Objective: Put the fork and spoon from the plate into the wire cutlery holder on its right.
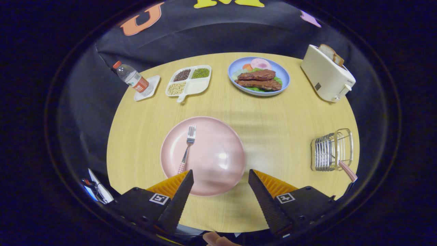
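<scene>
With the jaws spread and empty, the fork (187,147) just ahead on the plate (218,160) could be skidded off if pinched askew.

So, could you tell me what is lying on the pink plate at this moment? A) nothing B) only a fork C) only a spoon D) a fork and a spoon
B: only the fork lies on the pink plate, while a checked handle already sticks out of the wire cutlery holder; the open gripper holds nothing.
</scene>
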`<state>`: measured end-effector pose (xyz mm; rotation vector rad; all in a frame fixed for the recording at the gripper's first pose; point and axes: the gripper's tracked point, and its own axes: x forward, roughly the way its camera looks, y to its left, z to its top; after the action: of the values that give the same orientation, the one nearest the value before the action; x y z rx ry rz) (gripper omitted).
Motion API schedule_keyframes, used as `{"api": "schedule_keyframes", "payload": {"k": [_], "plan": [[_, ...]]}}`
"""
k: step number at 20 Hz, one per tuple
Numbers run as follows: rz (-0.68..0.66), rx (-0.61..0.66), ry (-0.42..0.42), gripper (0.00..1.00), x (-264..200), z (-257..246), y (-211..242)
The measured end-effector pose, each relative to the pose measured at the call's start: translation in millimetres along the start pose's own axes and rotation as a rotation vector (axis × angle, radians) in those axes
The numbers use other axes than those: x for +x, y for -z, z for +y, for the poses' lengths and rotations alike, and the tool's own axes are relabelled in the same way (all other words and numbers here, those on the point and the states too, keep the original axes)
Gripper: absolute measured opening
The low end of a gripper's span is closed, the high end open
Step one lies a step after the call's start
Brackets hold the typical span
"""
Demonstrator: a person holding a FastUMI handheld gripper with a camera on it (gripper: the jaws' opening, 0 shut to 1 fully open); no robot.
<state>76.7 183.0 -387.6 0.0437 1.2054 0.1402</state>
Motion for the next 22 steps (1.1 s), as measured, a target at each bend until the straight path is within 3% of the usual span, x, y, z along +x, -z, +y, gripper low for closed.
{"api": "schedule_keyframes", "payload": {"k": [9, 12, 15, 20, 21, 22], "plan": [[-0.058, 0.044, 0.011, 0.96, 45, 64, 15], [-0.043, 0.055, 0.024, 0.87, 60, 76, 23], [-0.057, 0.041, 0.058, 0.69, 72, 81, 28], [-0.074, 0.044, 0.092, 0.50, 79, 86, 38], [-0.073, 0.049, 0.091, 0.34, 81, 87, 41], [-0.066, 0.046, 0.103, 0.30, 83, 86, 43]]}}
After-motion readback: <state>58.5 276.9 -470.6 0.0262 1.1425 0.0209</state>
